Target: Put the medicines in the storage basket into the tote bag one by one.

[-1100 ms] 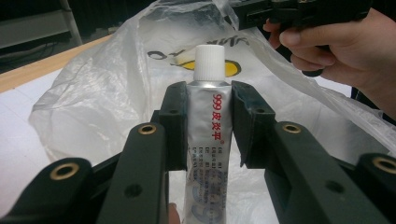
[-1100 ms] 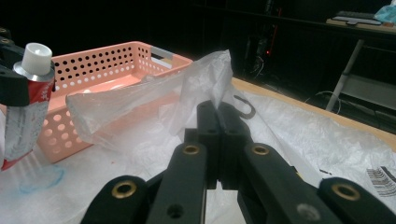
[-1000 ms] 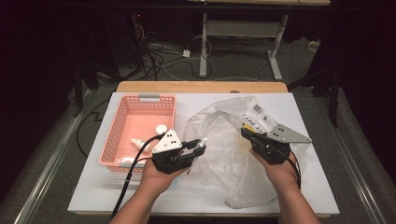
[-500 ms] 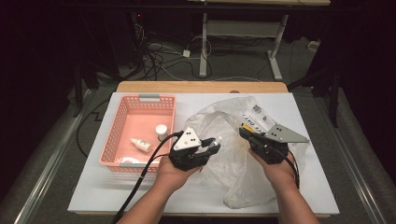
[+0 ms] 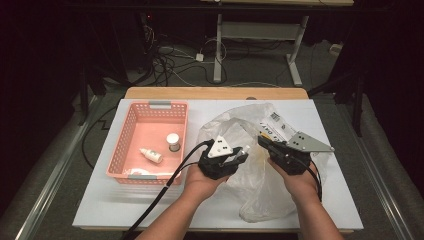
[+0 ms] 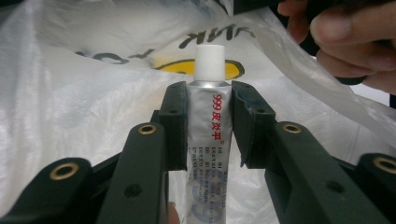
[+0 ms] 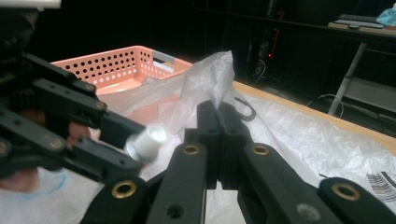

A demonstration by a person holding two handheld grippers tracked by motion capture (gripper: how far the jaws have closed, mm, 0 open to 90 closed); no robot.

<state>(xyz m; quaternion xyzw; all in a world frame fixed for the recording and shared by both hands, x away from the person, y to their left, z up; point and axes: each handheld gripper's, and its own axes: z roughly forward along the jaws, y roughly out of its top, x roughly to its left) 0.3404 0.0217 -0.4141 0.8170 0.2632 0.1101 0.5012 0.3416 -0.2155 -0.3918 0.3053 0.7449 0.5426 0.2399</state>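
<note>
- A small silver tube (image 6: 205,140) with a white ribbed screw cap (image 6: 209,60) is gripped between the jaws of the left gripper (image 5: 239,155); red characters and the number 999 are printed along its side, with fainter grey print lower down.
- In the right gripper view the tube's white cap (image 7: 147,140) is seen poking out from between the left gripper's black jaws, slightly blurred.
- The tube is held above a crumpled translucent plastic bag (image 5: 260,185), which is spread over the middle and right of the white table (image 5: 100,210); black lettering and a yellow mark are printed on the bag (image 6: 93,93).
- The right gripper (image 5: 264,141) is closed on a fold of the bag; in its own view a peak of thin plastic (image 7: 210,79) is seen rising from between the pressed-together jaws.
- Both grippers are held low over the bag, close together, jaws angled toward each other; the left hand (image 5: 200,181) and right hand (image 5: 299,181) are wrapped around the gripper bodies, forearms entering from the bottom edge.
- Fingers of the right hand (image 6: 350,42) are seen at the upper right of the left gripper view, beyond the bag's edge.
- A pink perforated basket (image 5: 122,145) sits on the table's left side, well apart from the tube; a small white bottle (image 5: 151,156) lying down and a small upright jar (image 5: 173,142) are held inside it.
</note>
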